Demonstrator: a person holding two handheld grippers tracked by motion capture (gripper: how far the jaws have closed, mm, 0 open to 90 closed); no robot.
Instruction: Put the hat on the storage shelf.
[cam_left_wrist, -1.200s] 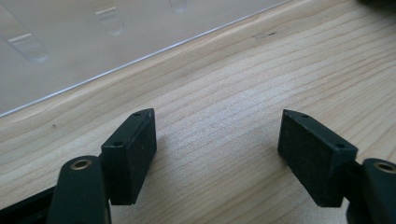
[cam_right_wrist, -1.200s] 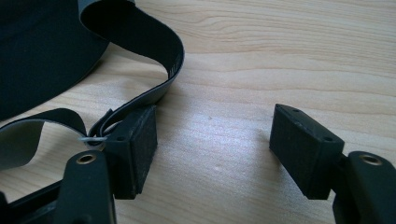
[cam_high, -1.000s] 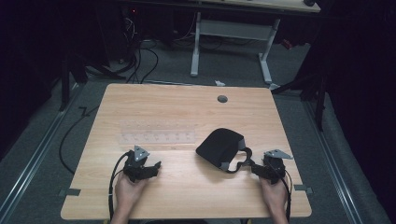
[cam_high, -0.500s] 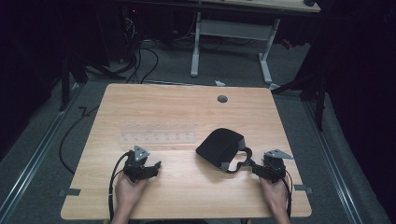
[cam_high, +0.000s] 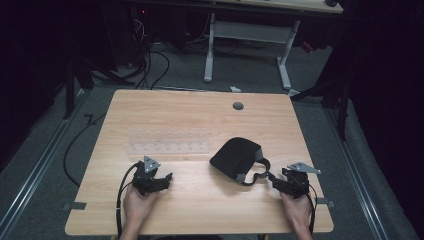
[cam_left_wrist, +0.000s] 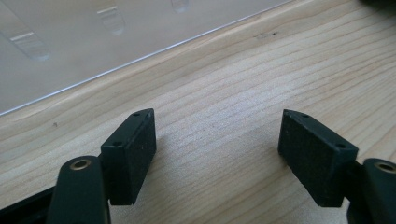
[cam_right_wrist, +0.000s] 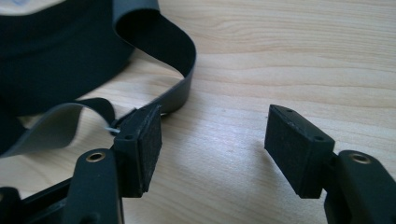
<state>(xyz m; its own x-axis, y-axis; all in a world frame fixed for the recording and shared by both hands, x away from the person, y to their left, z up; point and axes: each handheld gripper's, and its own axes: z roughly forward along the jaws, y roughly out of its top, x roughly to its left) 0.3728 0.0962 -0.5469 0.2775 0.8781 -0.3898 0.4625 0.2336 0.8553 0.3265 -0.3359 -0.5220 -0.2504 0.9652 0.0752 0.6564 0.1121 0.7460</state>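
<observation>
A light wooden worktop (cam_high: 200, 120) carries a black cap (cam_high: 236, 157) that lies a little right of the worktop's middle, its crown up and its grey-lined strap (cam_high: 255, 172) looping out toward the person's right side. Taking the cap as the landmark, a clear plastic sheet (cam_high: 169, 141) lies flat just to its left, and a small round grommet (cam_high: 238, 106) sits in the wood beyond it, near the far edge.

The right gripper (cam_high: 277, 183) rests on the worktop just right of the cap, held by the right hand (cam_high: 298, 212), with its tip at the end of the strap loop. In the right gripper view its jaws stand wide apart with bare wood between them; the left-hand pad (cam_right_wrist: 150, 140) sits right beside the strap (cam_right_wrist: 180, 91), and whether it touches the strap cannot be told. The dark body of the cap (cam_right_wrist: 56, 51) fills the upper left of that view.

The left gripper (cam_high: 162, 179) sits on the worktop well to the left of the cap, just nearer the person than the plastic sheet, held by the left hand (cam_high: 137, 207). In the left gripper view its jaws are also wide apart and hold nothing, with only wood grain between the pads (cam_left_wrist: 137, 149); the edge of the plastic sheet (cam_left_wrist: 93, 51) crosses just ahead of them.
</observation>
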